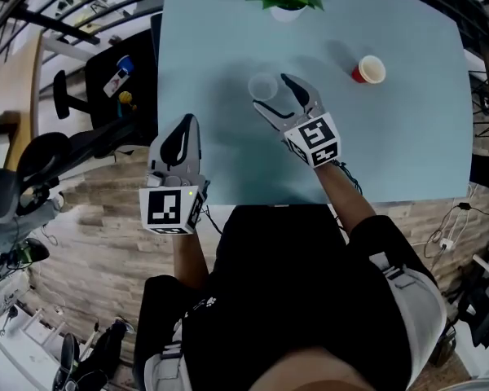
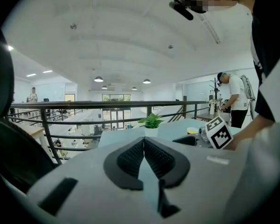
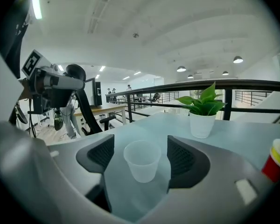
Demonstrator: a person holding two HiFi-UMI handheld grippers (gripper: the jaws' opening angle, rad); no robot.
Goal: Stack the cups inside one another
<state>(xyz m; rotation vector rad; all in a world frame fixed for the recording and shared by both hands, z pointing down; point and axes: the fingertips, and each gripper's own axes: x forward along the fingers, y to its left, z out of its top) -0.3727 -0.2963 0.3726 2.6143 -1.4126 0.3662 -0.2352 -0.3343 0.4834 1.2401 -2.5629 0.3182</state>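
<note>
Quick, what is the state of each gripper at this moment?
Left gripper: jaws closed, holding nothing.
Right gripper: jaws open, clear cup standing between them, not gripped.

Pendant lamps (image 2: 98,79) overhead gave bright, even light. On the pale counter (image 1: 212,23) the red cup (image 1: 369,69) threw a soft shadow leftward. Fisheye distortion bent every view's edges; both gripper views had black corners and blurred foregrounds.

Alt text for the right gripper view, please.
A translucent plastic cup stands upright on a pale blue table between the open jaws of the right gripper, touching neither. Behind it sit a potted plant and, far right, a red cup.
</note>
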